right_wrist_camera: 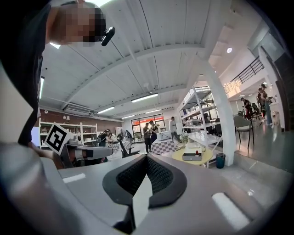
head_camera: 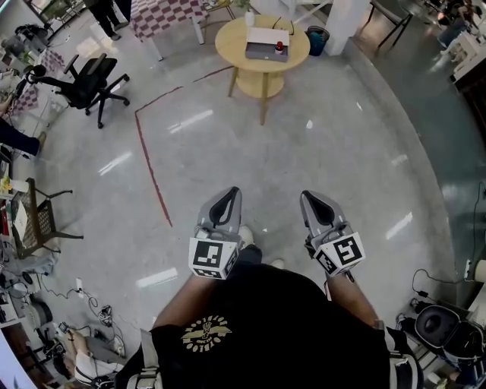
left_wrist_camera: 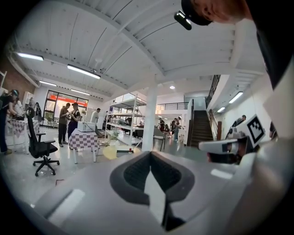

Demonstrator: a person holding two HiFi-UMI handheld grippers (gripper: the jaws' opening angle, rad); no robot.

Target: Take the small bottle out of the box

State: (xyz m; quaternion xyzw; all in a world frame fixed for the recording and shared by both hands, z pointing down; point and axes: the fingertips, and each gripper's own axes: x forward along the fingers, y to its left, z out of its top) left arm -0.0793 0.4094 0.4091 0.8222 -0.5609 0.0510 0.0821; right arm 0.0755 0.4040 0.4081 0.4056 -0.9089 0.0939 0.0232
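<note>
While both grippers are held out ahead of the person over the glossy grey floor [head_camera: 319, 152], neither carries anything. The left gripper [head_camera: 227, 193] has its fingers [left_wrist_camera: 136, 173] pressed together, the dark ribbed pads meeting along one seam with nothing caught in it. The right gripper [head_camera: 312, 197] is the same: its fingers [right_wrist_camera: 161, 176] are closed flat on each other and empty. The two grippers sit side by side and apart, each with its marker cube close to the person's body.

The task's things are well ahead of them, on a round yellow tabletop [head_camera: 228, 45] at the top of the head view. A flat grey box [head_camera: 263, 43] lies on it, and the small bottle [head_camera: 280, 47] – seen only as a red-topped speck – is at the box's right end; whether it stands inside the box or against its edge cannot be told from this far off. The right gripper view shows the same box [right_wrist_camera: 190, 156] beyond its closed fingers.

A blue bin [head_camera: 318, 38] stands on the floor just right of the tabletop, near a white pillar [head_camera: 345, 19]. A red line [head_camera: 152, 171] runs along the floor at the left, beyond it a black office chair [head_camera: 91, 80] and a checkered table [head_camera: 163, 15].
</note>
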